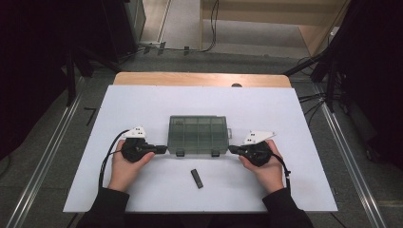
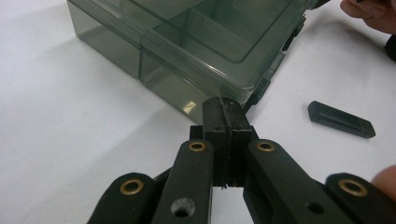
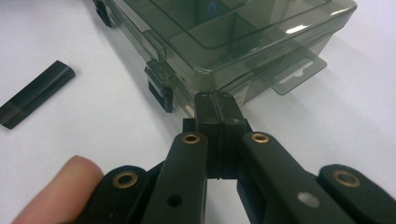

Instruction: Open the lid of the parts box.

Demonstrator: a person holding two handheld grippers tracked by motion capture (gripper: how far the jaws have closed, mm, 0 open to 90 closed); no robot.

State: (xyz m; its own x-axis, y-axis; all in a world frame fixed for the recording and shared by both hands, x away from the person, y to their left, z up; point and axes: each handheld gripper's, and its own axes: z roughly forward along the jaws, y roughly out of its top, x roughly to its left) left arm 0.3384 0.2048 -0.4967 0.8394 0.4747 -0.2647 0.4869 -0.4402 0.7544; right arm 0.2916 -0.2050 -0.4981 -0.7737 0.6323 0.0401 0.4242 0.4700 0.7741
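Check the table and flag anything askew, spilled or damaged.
Nothing stands out. The smoky compartment box sits closed and square on the white sheet, both tongs, left and right, shut at its near corners. A small black bar lies loose in front.
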